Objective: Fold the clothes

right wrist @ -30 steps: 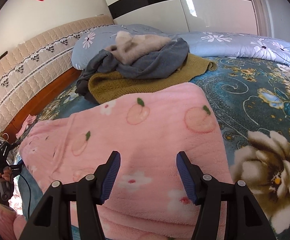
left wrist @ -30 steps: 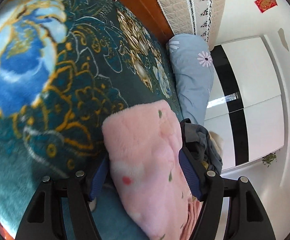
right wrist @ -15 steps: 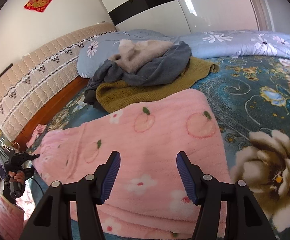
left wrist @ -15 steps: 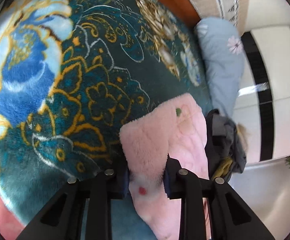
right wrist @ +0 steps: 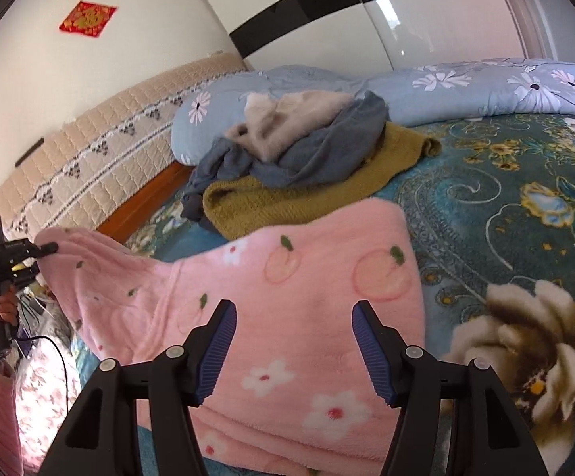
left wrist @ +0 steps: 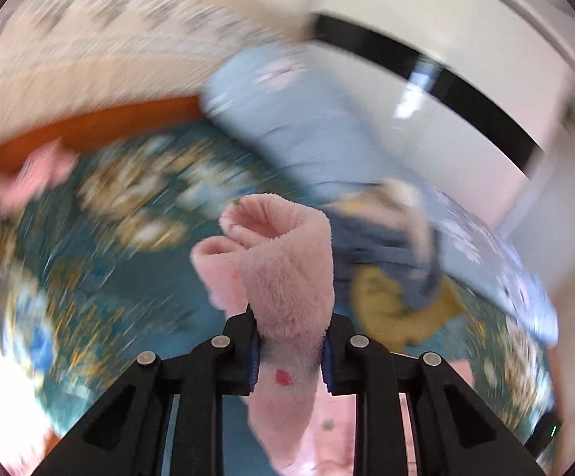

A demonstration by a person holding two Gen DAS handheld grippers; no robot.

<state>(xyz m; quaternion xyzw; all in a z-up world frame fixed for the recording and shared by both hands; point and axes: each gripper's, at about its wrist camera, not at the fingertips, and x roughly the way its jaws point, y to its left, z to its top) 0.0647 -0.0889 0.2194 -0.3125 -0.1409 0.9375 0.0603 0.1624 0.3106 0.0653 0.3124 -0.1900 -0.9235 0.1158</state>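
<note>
The pink fleece garment (right wrist: 311, 317), printed with peaches and white flowers, lies spread on the bed's teal floral blanket (right wrist: 505, 214), with one corner lifted off the bed at the left. That corner bunches into a soft roll (left wrist: 283, 261) between the blue pads of the left hand-held gripper (left wrist: 289, 351), which is pinched tight on the fabric; in the right wrist view the same gripper (right wrist: 43, 248) shows far left, holding the raised edge. The right hand-held gripper (right wrist: 293, 351) hovers over the garment's near part with its fingers spread wide and nothing between them. Just behind the garment sits a pile of clothes: a mustard knit (right wrist: 299, 194) at the bottom, a grey-blue piece (right wrist: 319, 154) over it, and a pale fuzzy one (right wrist: 287, 119) on top. A long light-blue daisy-print pillow (right wrist: 466, 87) runs along the far side, beside a beige quilted headboard (right wrist: 100, 158). The left wrist view is heavily motion-blurred.
</note>
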